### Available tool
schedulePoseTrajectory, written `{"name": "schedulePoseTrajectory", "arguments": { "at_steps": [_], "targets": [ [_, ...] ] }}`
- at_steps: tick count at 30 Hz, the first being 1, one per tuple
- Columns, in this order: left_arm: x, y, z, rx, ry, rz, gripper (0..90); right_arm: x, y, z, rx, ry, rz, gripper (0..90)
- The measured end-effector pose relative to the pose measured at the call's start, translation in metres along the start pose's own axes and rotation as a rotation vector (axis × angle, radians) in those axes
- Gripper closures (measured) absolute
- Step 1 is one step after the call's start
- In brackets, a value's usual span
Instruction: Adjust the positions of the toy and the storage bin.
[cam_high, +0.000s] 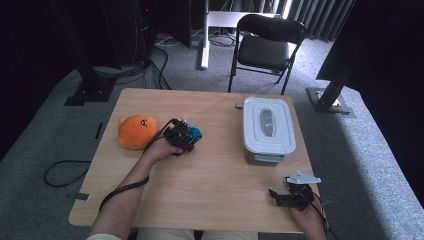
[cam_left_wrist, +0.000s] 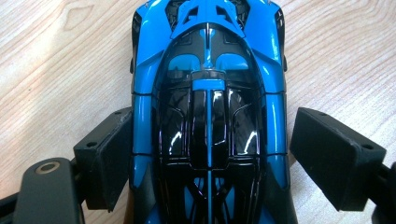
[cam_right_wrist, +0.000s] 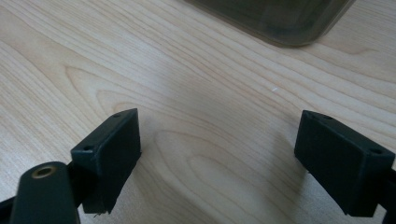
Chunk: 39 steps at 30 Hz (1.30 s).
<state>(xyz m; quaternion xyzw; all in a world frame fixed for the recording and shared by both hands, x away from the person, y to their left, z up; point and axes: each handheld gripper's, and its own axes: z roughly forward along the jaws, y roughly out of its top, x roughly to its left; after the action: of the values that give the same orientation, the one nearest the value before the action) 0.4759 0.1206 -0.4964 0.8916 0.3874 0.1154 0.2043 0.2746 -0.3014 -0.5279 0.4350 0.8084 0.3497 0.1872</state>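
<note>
No readable writing shows on the blue toy car (cam_left_wrist: 208, 116), which sits on the table (cam_high: 210, 185) between the left gripper's (cam_left_wrist: 205, 158) spread jaws; the right pad stands clear of it. From above, an orange plush (cam_high: 136, 131) and a lidded box (cam_high: 268, 129) appear, while the right gripper (cam_right_wrist: 219, 158) hovers with jaws spread over bare wood.

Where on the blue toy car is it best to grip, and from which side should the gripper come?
Grip the car across its middle, one pad on each flank beside the black cabin, coming from above along its length. The body is long and narrow there, with nearly straight sides, so flat pads should seat well. The left gripper already straddles that part; its left pad looks at the flank, the right pad apart.
</note>
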Motion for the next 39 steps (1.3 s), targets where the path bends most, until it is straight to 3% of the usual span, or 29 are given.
{"name": "schedulePoseTrajectory", "arguments": {
  "at_steps": [2,8,12,15,16,23,33,39],
  "targets": [
    [0.002,0.000,-0.001,-0.003,0.002,-0.015,26.4,0.000,0.000,0.000,0.000,0.000,0.000,14.2],
    [-0.001,-0.001,-0.002,0.004,0.016,-0.035,26.6,0.000,0.000,0.000,0.000,-0.001,0.001,14.2],
    [-0.003,-0.002,-0.003,-0.014,0.020,-0.026,26.8,0.000,0.000,0.000,0.000,-0.002,0.001,14.2],
    [-0.001,-0.005,-0.008,-0.043,-0.017,-0.051,28.5,0.000,0.000,0.000,0.000,-0.002,0.001,14.2],
    [-0.003,-0.007,-0.008,-0.018,-0.011,-0.011,28.5,0.000,0.000,0.000,0.000,-0.002,0.002,14.2],
    [-0.002,-0.013,-0.017,-0.041,-0.012,-0.048,28.5,0.000,0.000,0.000,0.000,-0.004,0.004,14.2],
    [-0.005,-0.033,-0.048,-0.059,0.009,-0.018,28.5,0.000,0.000,0.000,0.000,-0.004,0.005,14.2],
    [-0.017,-0.051,-0.066,-0.072,-0.015,0.014,28.5,0.000,0.000,0.000,0.000,-0.006,0.006,14.2]
  ]
}}
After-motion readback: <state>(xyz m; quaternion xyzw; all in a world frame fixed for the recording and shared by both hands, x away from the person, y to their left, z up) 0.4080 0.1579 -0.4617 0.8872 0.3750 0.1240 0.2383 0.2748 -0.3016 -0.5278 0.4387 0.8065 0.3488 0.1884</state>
